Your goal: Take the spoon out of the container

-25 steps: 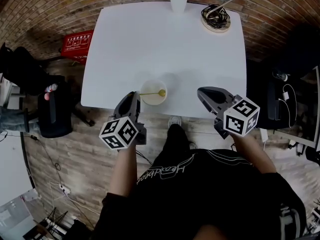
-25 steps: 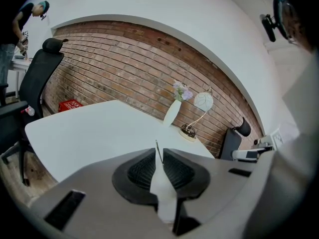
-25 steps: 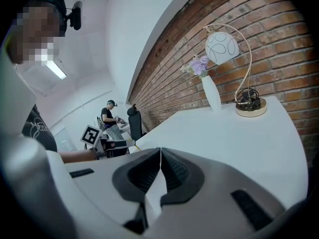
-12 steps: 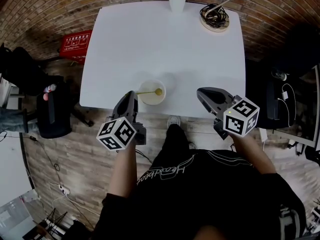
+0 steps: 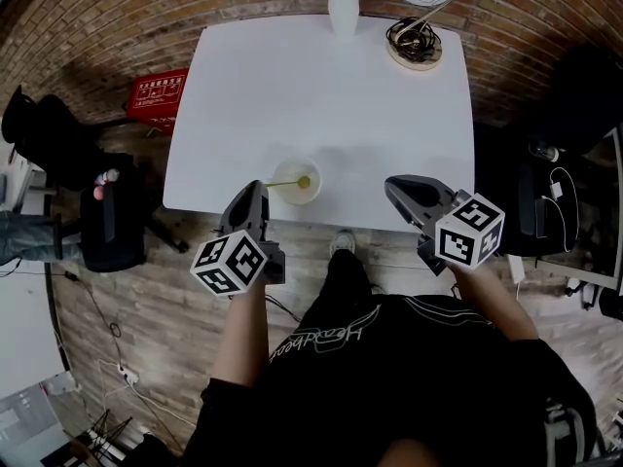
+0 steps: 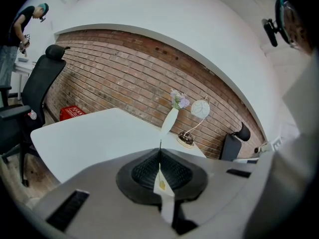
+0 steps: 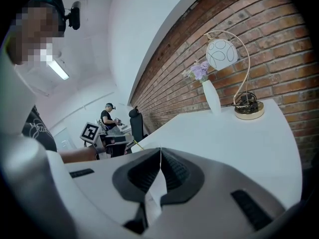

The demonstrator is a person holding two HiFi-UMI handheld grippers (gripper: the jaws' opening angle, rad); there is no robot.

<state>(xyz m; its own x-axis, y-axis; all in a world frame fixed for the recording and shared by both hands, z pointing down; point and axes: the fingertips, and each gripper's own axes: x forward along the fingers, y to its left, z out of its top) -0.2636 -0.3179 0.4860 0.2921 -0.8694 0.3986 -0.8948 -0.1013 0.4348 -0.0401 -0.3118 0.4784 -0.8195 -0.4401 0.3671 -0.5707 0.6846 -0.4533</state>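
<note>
A small pale bowl-shaped container [image 5: 297,191] sits near the front edge of the white table [image 5: 331,95]. A yellow-green spoon [image 5: 288,183] lies across it, head inside, thin handle sticking out to the left. My left gripper [image 5: 261,187] has its tip at the handle's end, jaws shut on it. In the left gripper view the left gripper [image 6: 160,156] shows its pads pressed together, a yellowish speck in the seam. My right gripper [image 5: 397,185] hovers at the table's front edge, right of the container, shut and empty. The right gripper [image 7: 160,153] shows closed pads.
A white vase with flowers [image 5: 343,3] and a gold lamp base with a globe shade [image 5: 416,45] stand at the table's far edge. A red crate [image 5: 156,95] and a black office chair [image 5: 107,224] are on the floor at left. A person stands far back [image 7: 108,116].
The left gripper's jaws have come together at the spoon handle's end. The spoon's head has slid a little left inside the container. The right gripper has held its place.
</note>
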